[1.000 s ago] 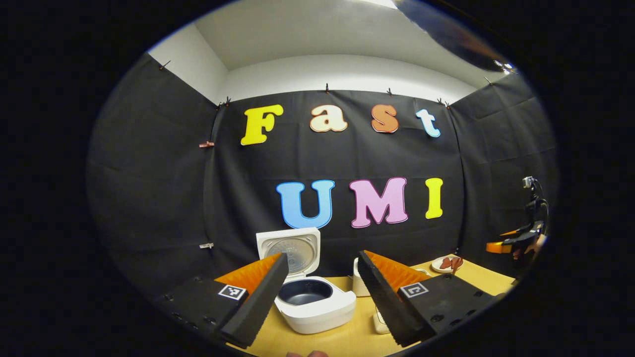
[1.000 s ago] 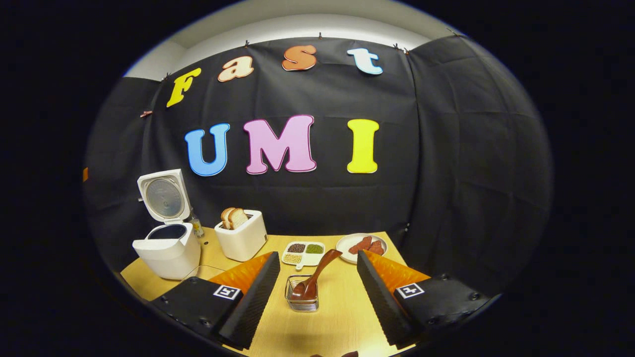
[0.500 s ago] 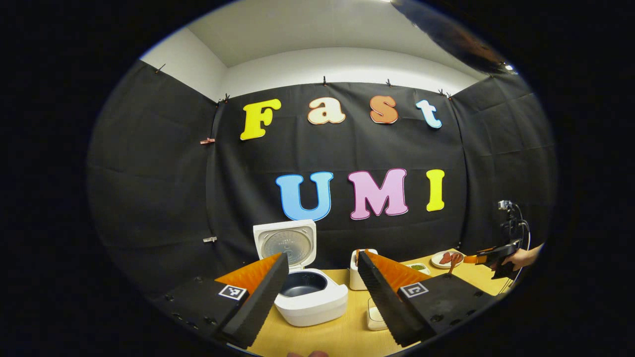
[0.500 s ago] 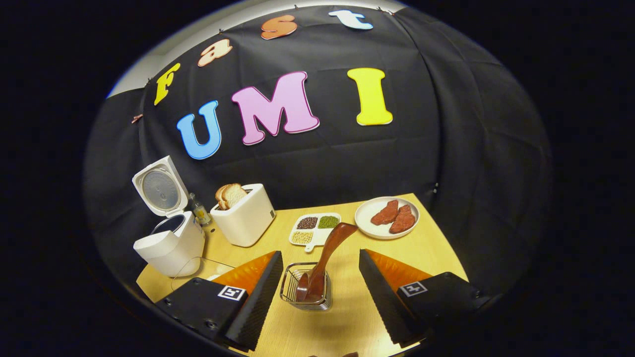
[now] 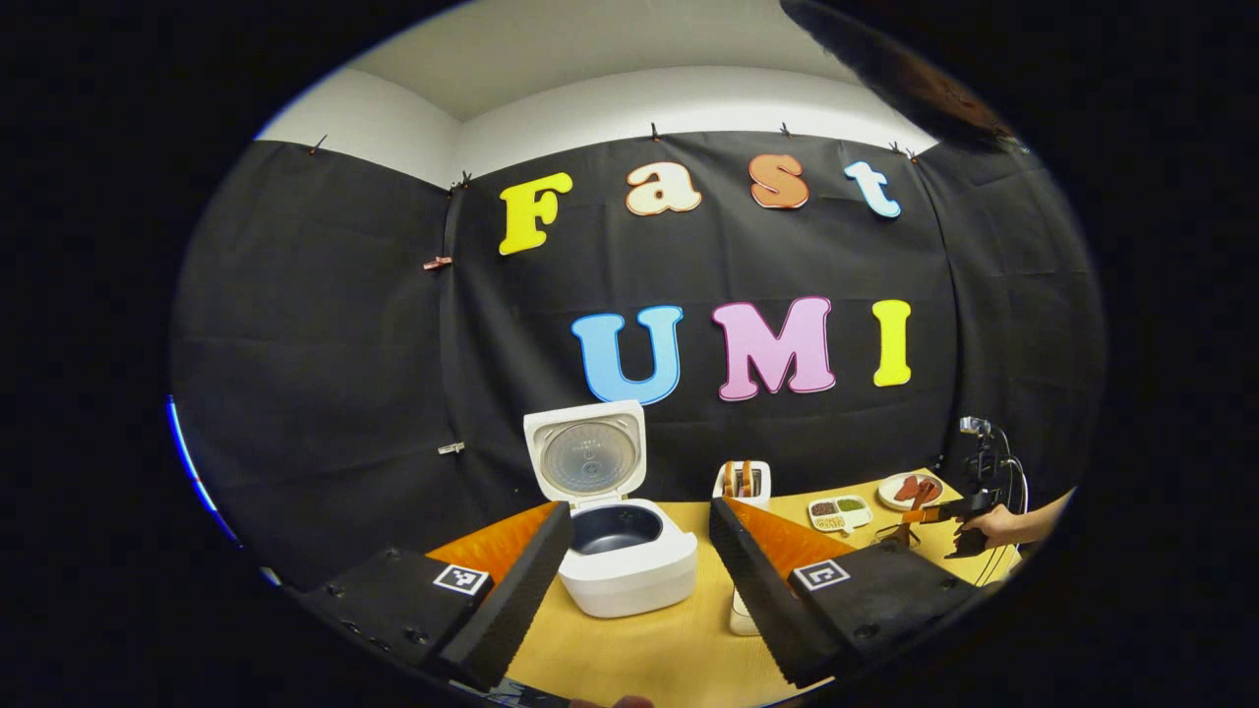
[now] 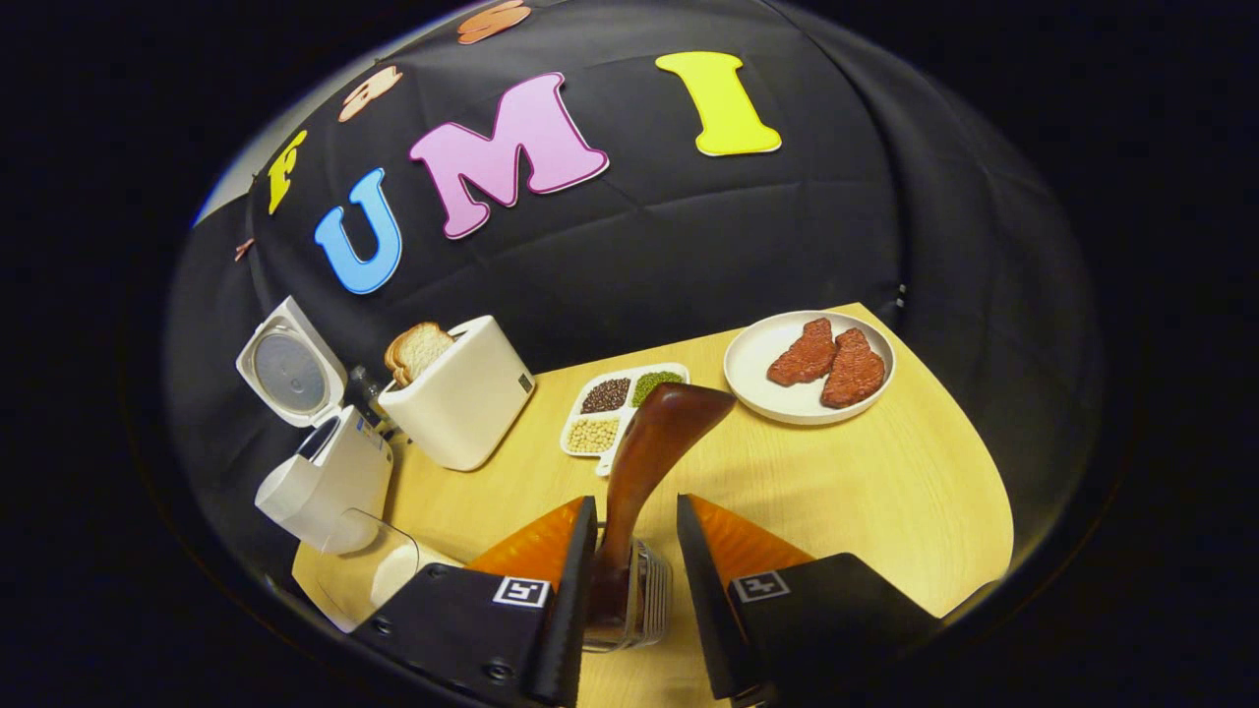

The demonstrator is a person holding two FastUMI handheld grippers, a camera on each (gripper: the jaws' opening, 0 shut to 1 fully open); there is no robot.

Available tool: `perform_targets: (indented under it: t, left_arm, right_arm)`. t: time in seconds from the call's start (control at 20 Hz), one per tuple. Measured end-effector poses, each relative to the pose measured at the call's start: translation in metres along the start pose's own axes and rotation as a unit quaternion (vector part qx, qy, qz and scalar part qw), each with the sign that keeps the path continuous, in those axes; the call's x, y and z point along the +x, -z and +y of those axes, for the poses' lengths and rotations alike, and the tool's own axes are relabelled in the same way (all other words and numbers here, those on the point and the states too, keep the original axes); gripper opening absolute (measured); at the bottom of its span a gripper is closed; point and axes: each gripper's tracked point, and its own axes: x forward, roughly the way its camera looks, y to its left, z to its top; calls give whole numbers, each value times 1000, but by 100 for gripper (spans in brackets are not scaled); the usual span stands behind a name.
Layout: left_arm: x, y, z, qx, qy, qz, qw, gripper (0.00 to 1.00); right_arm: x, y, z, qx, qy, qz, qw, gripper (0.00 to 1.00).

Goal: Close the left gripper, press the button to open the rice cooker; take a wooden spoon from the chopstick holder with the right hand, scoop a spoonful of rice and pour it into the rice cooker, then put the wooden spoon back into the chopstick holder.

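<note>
- The right gripper [image 6: 634, 570] has its fingers drawn narrow around the handle of the one wooden spoon [image 6: 649, 452]; the left finger lies against the handle, and a thin gap shows at the right finger, so I cannot tell whether both press on it.
- The spoon stands tilted in the single wire chopstick holder [image 6: 644, 595], which sits between the two fingers; its broad handle end rises ahead of the fingertips.
- Ahead of the right gripper's fingers lies one divided tray [image 6: 620, 408] with three compartments of grains, and to the right of it one white plate [image 6: 809, 369] carrying two reddish pieces of meat [image 6: 831, 362].
- To the left of those fingers, on the wooden surface [image 6: 885, 492], stands one white toaster [image 6: 462, 398] with bread slices in it.
- Farther left of the toaster is the one rice cooker [image 6: 320, 472], its lid raised.
- The left gripper [image 5: 639, 580] holds its fingers wide apart with nothing between them.
- The open rice cooker [image 5: 625, 551] sits just ahead of them, nearer the left finger, its dark inner pot visible.
- Far to the right in the left gripper view, a hand [image 5: 993, 526] holds the other gripper.
</note>
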Motion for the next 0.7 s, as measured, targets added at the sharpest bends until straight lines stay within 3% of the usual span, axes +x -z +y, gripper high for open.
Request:
perform_targets:
  t: [0.05, 0.1, 0.15, 0.2, 0.25, 0.3, 0.35, 0.4, 0.7]
  left_arm:
    - [-2, 1, 0, 3, -6, 3, 1000, 96]
    - [-5, 1, 0, 3, -10, 6, 1000, 96]
    - [-6, 1, -1, 2, -13, 8, 1000, 97]
    - [-9, 1, -1, 2, -17, 9, 1000, 96]
    - [-12, 1, 0, 4, -21, 9, 1000, 96]
    - [-15, 1, 1, 6, -26, 10, 1000, 96]
    - [-17, 1, 3, 6, -29, 10, 1000, 96]
    - [-19, 1, 4, 6, -32, 10, 999, 96]
    - [-27, 1, 14, -12, -57, 9, 998, 97]
  right_arm:
    - [3, -1, 3, -1, -3, -2, 1000, 43]
    - [0, 1, 4, -5, -2, -1, 1000, 24]
    - [1, 1, 6, -9, -6, 0, 1000, 19]
    - [-4, 2, 12, -8, -11, 0, 1000, 24]
    - [-7, 3, 16, -5, -14, 2, 1000, 23]
    - [-9, 5, 17, -1, -16, 4, 1000, 21]
    - [-10, 8, 19, 1, -17, 7, 1000, 14]
    - [-11, 13, 20, 4, -21, 14, 1000, 21]
    - [-12, 22, 27, -13, -37, 19, 999, 24]
